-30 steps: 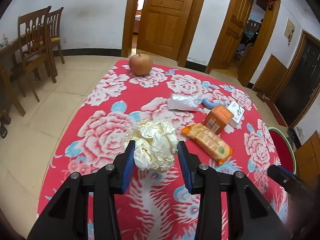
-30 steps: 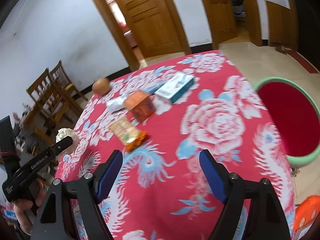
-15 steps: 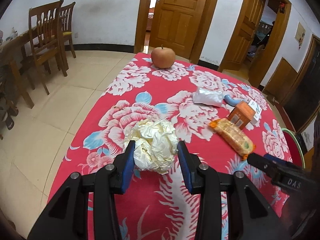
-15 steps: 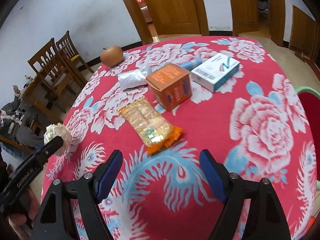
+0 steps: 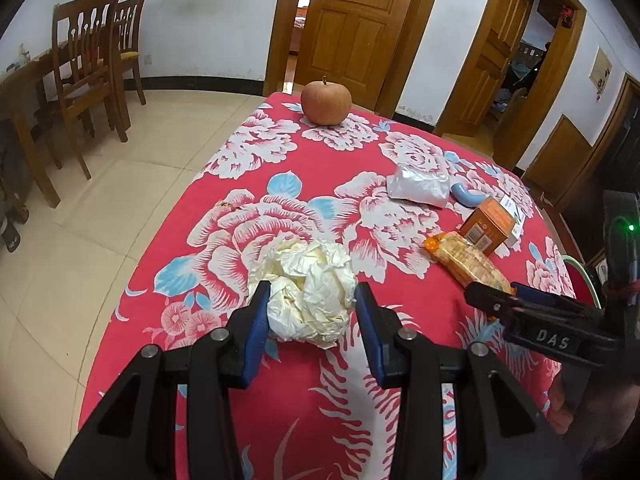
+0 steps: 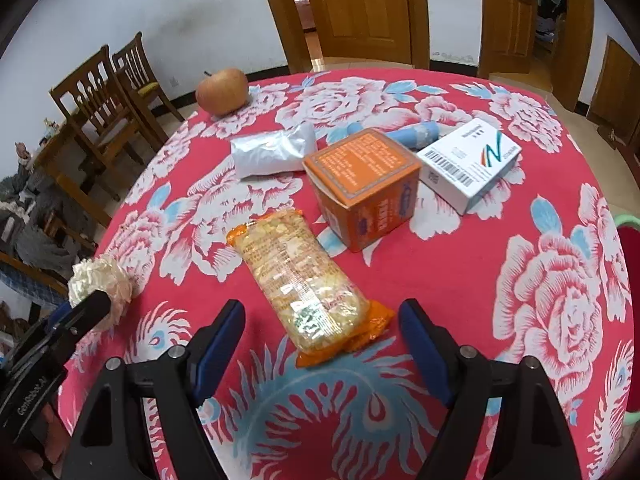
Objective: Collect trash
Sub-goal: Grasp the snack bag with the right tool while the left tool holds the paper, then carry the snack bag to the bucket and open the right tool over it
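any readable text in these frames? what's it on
"DAS": on the right gripper, seen in the left wrist view.
"GenRobot.AI", partly legible: on the left gripper, seen in the right wrist view.
Large "N" logo and a barcode: on the white box; its small print is too blurred to read.
Orange box: printed text, too blurred to read.
Snack packet: print unreadable.

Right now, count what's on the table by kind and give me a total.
Apple: 1
Boxes: 2, orange and white
Packets: 2, snack and white pouch
Blue tube: 1
Paper wad: 1
Total: 7
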`<state>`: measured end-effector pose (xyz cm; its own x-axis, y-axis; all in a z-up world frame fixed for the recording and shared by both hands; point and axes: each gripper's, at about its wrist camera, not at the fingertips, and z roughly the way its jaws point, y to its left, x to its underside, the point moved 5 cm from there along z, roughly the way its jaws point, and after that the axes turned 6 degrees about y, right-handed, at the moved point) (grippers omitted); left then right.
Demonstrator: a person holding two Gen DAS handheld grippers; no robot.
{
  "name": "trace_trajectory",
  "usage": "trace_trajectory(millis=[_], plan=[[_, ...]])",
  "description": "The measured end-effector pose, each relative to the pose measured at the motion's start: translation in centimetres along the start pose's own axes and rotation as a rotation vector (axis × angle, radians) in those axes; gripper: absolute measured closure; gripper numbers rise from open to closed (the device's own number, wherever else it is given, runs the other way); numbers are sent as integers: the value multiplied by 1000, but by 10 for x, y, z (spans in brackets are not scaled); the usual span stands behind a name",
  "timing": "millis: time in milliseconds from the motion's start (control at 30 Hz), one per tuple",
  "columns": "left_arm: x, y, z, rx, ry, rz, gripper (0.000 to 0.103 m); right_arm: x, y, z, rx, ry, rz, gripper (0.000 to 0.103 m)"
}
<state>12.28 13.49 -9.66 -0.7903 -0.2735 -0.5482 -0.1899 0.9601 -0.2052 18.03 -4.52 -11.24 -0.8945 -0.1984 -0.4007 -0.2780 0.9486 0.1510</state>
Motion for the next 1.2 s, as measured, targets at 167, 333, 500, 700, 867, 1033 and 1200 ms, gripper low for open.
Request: trace_trajectory(millis=[167,333,500,700,867,1033,1200], plan=[[-1,0,1,7,2,1,61,0,8,4,56,-7,-38,22],[2,-3,1,23,2,1,61,4,13,3,121,-33,-80,43],[3,-9,-1,33,2,9,61,8,11,-4,62,-44,-61,55],[3,-16,-10,39,-14,26,61,18,8,-14,-26,-48,-7,57],[5,-29,-15,66,-14,49,61,32,-2,-31,-56,-78,45,57],[9,-50,-19,109,-9,76,61,47,-24,-53,-68,-117,115,57],[13,-75,-21,160,2,107,61,62,-52,-79,-52,-165,190,57]])
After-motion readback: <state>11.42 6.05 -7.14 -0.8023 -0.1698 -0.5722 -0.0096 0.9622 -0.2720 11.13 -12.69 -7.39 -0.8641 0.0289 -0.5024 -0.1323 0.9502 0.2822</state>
